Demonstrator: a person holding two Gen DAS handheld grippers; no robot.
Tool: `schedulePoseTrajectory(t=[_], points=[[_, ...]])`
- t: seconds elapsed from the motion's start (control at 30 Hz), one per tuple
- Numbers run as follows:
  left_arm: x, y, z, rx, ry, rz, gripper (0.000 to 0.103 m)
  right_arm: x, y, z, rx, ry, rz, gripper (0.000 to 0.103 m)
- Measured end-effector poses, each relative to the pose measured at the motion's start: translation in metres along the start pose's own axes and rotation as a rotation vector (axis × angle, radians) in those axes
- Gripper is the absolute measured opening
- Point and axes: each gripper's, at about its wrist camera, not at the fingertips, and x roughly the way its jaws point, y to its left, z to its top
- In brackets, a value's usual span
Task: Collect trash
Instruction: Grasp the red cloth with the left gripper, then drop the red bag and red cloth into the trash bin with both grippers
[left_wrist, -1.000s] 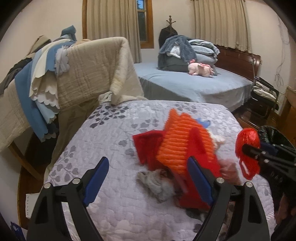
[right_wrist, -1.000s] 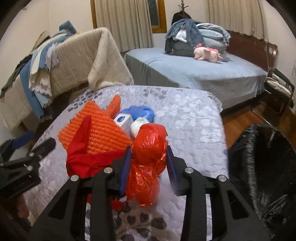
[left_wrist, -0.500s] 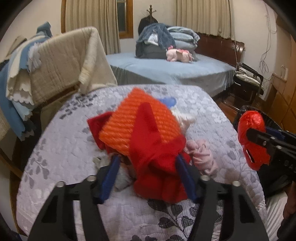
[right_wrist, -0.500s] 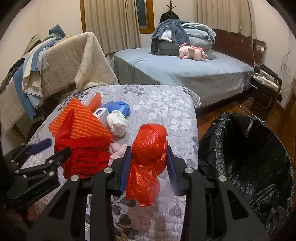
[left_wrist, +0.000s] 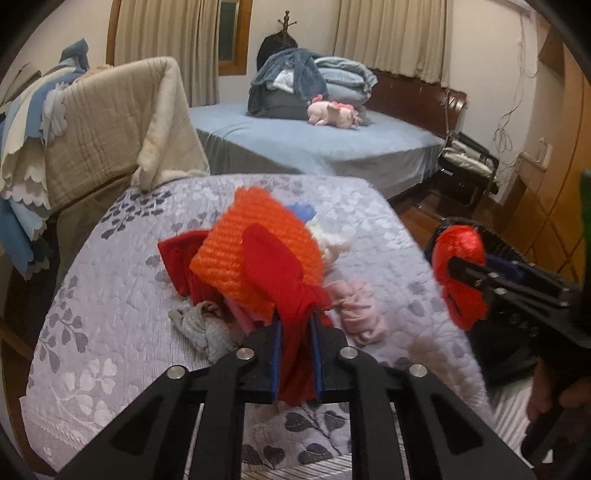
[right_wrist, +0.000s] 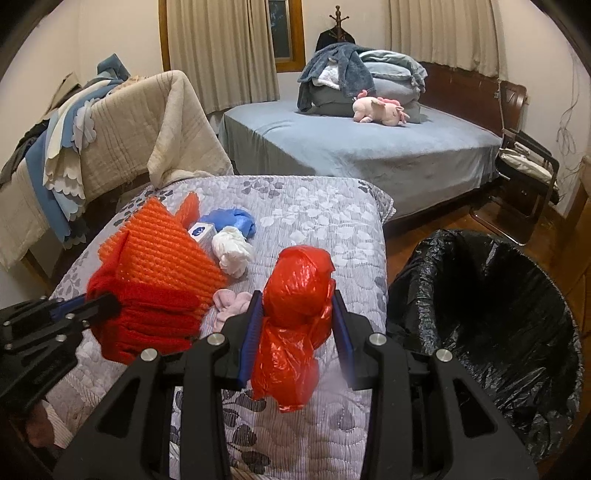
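nearest, the left gripper (left_wrist: 295, 354) has its jaws pinched tight on a fold of the red cloth (left_wrist: 291, 295), which drags the orange mesh (left_wrist: 255, 247) lying on it. lift slowly so the mesh comes along or slides off cleanly (loose scraps lie close by). the right gripper (right_wrist: 295, 332) clamps the red plastic bag (right_wrist: 295, 295) above the quilt (right_wrist: 314, 221); carry it right over the black-lined bin (right_wrist: 498, 314) before releasing.
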Motion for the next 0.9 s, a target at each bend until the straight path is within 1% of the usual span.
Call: schedulePoseTrajectory(t=[0.2, 0.37, 0.67, 0.9], points=[[-0.011, -0.017, 0.015, 0.025, -0.034, -0.064, 0.012, -0.019, -0.014, 0.005, 0.039, -0.032, -0.015, 0.035], [-0.014, -0.037, 0.028, 0.056, -0.053, -0.109, 0.01, -0.035, -0.032, 0.01, 0.063, -0.06, -0.053, 0.035], [-0.005, -0.088, 0.05, 0.133, -0.083, -0.189, 0.01, -0.063, -0.084, 0.013, 0.121, -0.108, -0.173, 0.035], [0.009, -0.147, 0.071, 0.21, -0.104, -0.292, 0.01, -0.078, -0.133, 0.008, 0.168, -0.129, -0.28, 0.035]])
